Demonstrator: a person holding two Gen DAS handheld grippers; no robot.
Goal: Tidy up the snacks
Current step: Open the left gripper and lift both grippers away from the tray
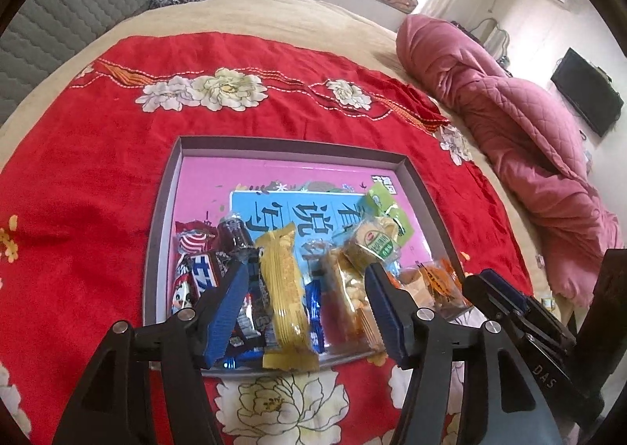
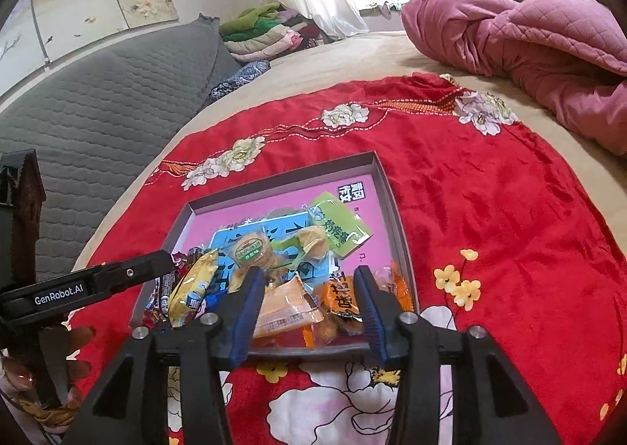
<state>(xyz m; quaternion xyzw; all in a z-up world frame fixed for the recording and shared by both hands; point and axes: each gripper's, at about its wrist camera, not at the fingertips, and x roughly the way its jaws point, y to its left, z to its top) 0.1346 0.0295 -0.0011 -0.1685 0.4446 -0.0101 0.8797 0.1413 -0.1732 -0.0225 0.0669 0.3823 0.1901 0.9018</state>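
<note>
So there's a shallow grey box lid point(image 1: 164, 217) with a pink printed floor sitting on a red flowered bedspread point(image 1: 98, 170), and all the snacks are heaped along its near edge.

Going left to right: in the near-left corner there's a red-and-white swirl candy point(image 1: 192, 243) and a dark blue-and-white chocolate bar point(image 1: 205, 280), then a long yellow wafer pack point(image 1: 286, 292) lying across the near rim. Next comes a clear bag of puffed rice snack point(image 1: 348, 288) and a round green-labelled cake point(image 1: 370, 247), with a green packet point(image 2: 339, 227) farther back, toward the far-right side. In the near-right corner sit the orange packets point(image 2: 341, 298).

The left gripper point(image 1: 303, 276) has its claw spread open over the yellow wafer, pads not pressing on anything. The right gripper point(image 2: 309, 284) is open too, hovering above the orange packets and a pale peach pack point(image 2: 286, 308), with nothing pinched.

My read: both claws are empty, so this is between picks, and the sorting looks far from done since everything's still jumbled. Next move probably needs one claw lowered around a single packet without dragging its neighbours; those slick wrappers overlap a lot.
</note>
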